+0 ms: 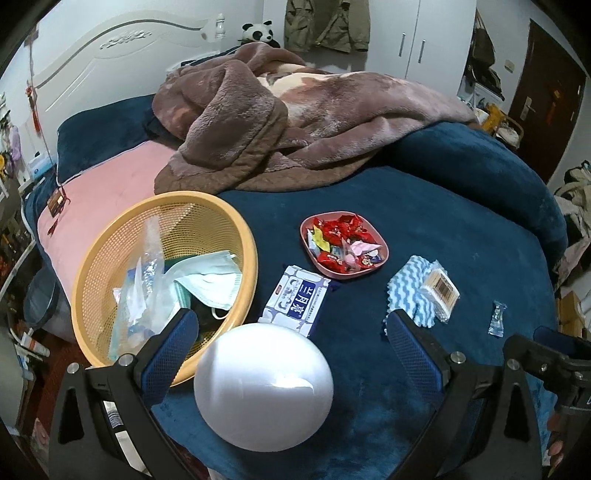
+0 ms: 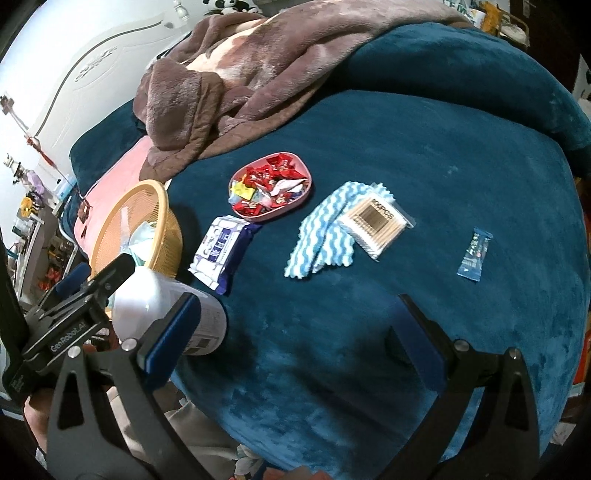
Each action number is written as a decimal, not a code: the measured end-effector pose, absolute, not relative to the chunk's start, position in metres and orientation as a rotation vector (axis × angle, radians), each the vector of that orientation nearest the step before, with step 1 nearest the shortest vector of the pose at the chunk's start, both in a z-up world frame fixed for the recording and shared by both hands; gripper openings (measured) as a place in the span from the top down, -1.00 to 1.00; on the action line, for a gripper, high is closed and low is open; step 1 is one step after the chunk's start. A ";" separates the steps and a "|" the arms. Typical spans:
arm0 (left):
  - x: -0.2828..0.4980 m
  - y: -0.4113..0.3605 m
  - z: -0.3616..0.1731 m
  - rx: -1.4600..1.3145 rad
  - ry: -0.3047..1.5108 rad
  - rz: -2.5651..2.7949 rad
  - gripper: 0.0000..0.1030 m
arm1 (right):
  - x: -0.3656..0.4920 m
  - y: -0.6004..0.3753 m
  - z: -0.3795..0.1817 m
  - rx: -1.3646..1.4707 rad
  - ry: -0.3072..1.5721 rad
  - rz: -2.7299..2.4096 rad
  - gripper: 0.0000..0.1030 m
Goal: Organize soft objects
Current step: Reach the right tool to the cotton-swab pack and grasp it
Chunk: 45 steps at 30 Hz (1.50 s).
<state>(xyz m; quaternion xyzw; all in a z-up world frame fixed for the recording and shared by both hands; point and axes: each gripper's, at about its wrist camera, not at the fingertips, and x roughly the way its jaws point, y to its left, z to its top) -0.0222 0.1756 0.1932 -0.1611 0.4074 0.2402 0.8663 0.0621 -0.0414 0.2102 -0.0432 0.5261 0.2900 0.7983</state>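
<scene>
Covering the bed is a deep blue plush spread, with a strip of pink sheet along its far left side and a rumpled brown fleece blanket heaped toward the white carved headboard. A panda plush sits behind the blanket, a jacket hangs against white wardrobe doors, and a dark wooden door stands at the right of the room. On the spread, a yellow mesh basket holds a pale green face mask and clear plastic bags. Just beside it lies a blue-and-white wipes pack, and beyond that a pink dish of wrapped candies. To the right, a cotton swab pack rests on a blue wave-patterned cloth, and a small blue sachet lies well apart from them. The left claw is spread wide around a white round container, which sits between its blue-padded fingers without visibly touching either. The right claw is likewise released, empty, hovering over bare spread.
</scene>
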 end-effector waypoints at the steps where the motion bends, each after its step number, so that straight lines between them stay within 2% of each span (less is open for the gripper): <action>1: -0.021 0.175 0.193 -0.334 0.854 0.501 -0.99 | 0.063 -0.043 0.210 -0.091 1.130 0.620 -1.00; 45: 0.017 0.115 0.181 -0.198 0.896 0.354 -0.99 | 0.092 -0.122 0.171 0.000 1.208 0.476 -1.00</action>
